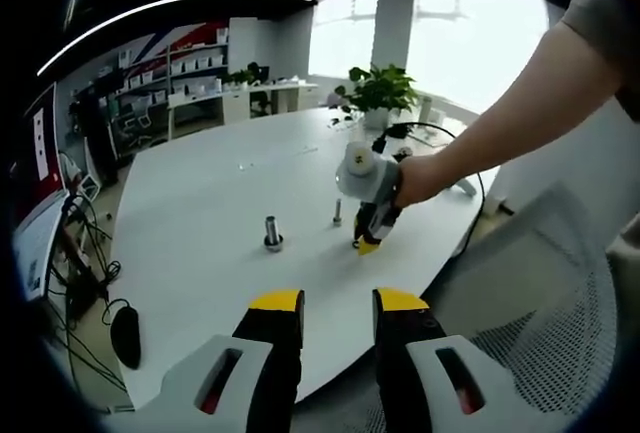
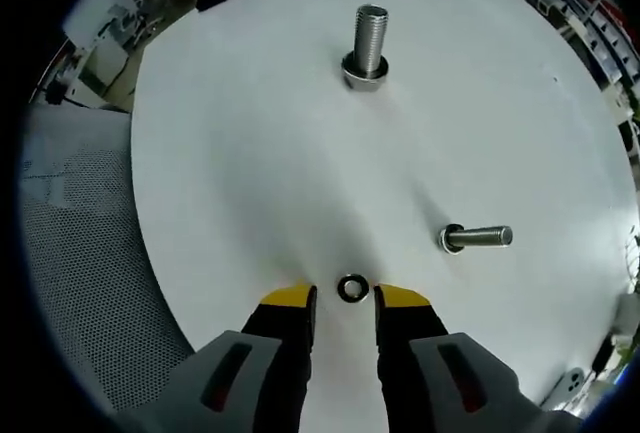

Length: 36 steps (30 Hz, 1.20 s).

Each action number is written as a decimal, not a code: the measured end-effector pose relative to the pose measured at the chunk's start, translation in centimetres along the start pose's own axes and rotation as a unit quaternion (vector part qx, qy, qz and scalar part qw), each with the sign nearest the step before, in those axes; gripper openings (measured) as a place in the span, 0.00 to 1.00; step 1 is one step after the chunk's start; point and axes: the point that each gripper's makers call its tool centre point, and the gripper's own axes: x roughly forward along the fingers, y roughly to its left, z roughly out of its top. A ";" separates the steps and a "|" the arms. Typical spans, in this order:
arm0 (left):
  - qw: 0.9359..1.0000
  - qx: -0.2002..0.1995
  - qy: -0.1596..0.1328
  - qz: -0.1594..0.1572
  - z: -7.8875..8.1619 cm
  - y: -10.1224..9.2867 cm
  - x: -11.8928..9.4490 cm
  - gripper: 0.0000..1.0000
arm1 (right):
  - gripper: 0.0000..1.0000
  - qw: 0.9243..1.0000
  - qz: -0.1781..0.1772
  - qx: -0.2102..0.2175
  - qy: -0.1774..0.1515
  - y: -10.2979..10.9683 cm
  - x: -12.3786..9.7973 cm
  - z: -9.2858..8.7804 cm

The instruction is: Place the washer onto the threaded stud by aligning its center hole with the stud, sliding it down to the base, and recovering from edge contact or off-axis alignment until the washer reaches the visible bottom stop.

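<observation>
The washer (image 2: 351, 288) lies flat on the tabletop (image 2: 250, 153) at lower centre of the right gripper view, between the parted fingers of the right gripper (image 2: 345, 300). It could be pushed away or pinched crooked if approached off-centre. The left gripper (image 1: 338, 305) fingers are also parted, holding nothing.

A potted plant (image 1: 378, 91) and black cable (image 1: 440, 133) sit on the white table (image 1: 190, 203), mesh chair (image 2: 80, 253) beside.
</observation>
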 end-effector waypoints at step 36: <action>1.000 -0.003 0.004 -0.003 -0.1 -0.1 0.1 0.24 | 0.15 0.992 0.016 -0.098 0.076 -0.7 0.1 0.1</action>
